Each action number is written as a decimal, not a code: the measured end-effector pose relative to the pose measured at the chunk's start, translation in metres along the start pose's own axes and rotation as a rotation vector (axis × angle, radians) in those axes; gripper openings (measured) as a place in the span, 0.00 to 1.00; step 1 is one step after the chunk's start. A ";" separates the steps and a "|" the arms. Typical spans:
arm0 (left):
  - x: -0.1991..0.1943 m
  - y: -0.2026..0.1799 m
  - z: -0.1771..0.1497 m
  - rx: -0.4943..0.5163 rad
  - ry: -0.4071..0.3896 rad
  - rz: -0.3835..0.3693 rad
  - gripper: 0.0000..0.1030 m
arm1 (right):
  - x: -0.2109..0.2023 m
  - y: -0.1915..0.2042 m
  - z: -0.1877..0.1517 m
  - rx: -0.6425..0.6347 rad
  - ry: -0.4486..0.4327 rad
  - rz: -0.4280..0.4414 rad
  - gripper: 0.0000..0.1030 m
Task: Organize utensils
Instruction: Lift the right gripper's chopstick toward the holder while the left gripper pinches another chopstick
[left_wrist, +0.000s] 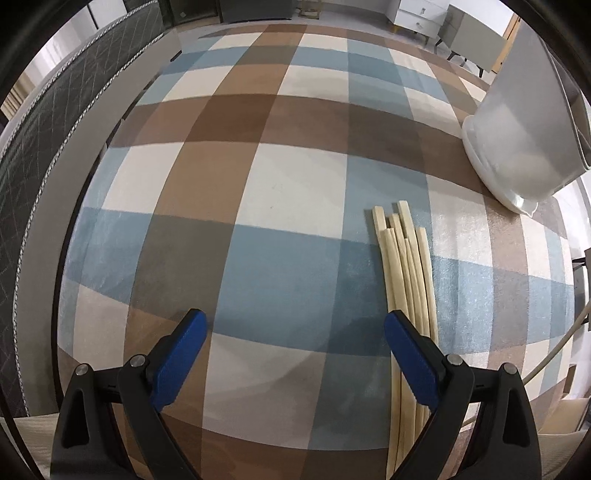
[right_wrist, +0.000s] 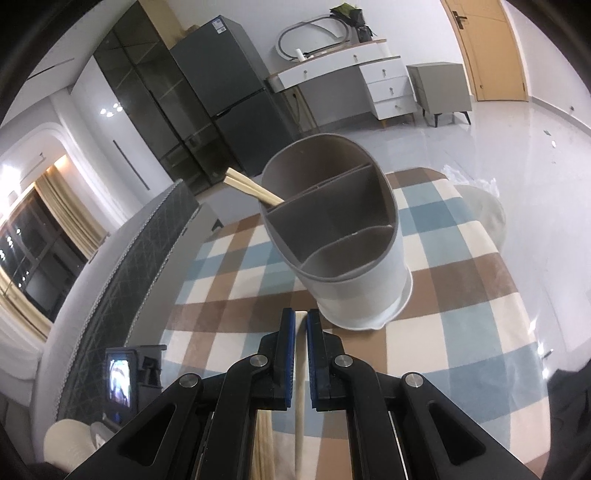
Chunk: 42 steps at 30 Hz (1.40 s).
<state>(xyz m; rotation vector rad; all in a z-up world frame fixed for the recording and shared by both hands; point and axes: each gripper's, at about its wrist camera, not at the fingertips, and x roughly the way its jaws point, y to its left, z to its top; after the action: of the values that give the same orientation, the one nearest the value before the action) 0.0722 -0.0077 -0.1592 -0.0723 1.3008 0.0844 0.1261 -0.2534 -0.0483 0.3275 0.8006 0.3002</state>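
Several pale wooden chopsticks (left_wrist: 404, 266) lie in a bundle on the checked cloth (left_wrist: 280, 177), just right of my left gripper (left_wrist: 295, 325). Its blue pads stand wide open with nothing between them; the right finger (left_wrist: 413, 362) overlaps the bundle. My right gripper (right_wrist: 301, 317) is shut on one chopstick (right_wrist: 300, 354), held lengthwise between the pads, just in front of the white utensil holder (right_wrist: 354, 280). The holder has grey dividers and two chopsticks (right_wrist: 251, 190) lean out of its back left compartment. In the left wrist view the holder (left_wrist: 524, 140) stands at the right edge.
A dark quilted headboard or sofa edge (left_wrist: 44, 155) runs along the left of the cloth. Beyond the holder are a grey fridge (right_wrist: 236, 96), a white drawer desk (right_wrist: 354, 85) and shiny floor (right_wrist: 498, 155). The left gripper's camera body (right_wrist: 129, 373) shows at lower left.
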 end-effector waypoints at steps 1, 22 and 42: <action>0.000 -0.002 0.000 0.002 -0.001 0.000 0.91 | -0.001 0.000 0.001 0.000 -0.003 0.002 0.05; 0.008 -0.011 0.023 0.025 -0.012 0.035 0.91 | -0.007 -0.003 0.006 0.031 -0.013 0.022 0.05; 0.018 -0.014 0.065 0.057 0.042 -0.034 0.03 | -0.008 -0.004 0.010 0.036 -0.019 0.025 0.05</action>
<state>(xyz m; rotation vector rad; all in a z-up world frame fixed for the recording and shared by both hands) 0.1411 -0.0144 -0.1591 -0.0474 1.3425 0.0168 0.1287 -0.2619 -0.0375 0.3741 0.7847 0.3062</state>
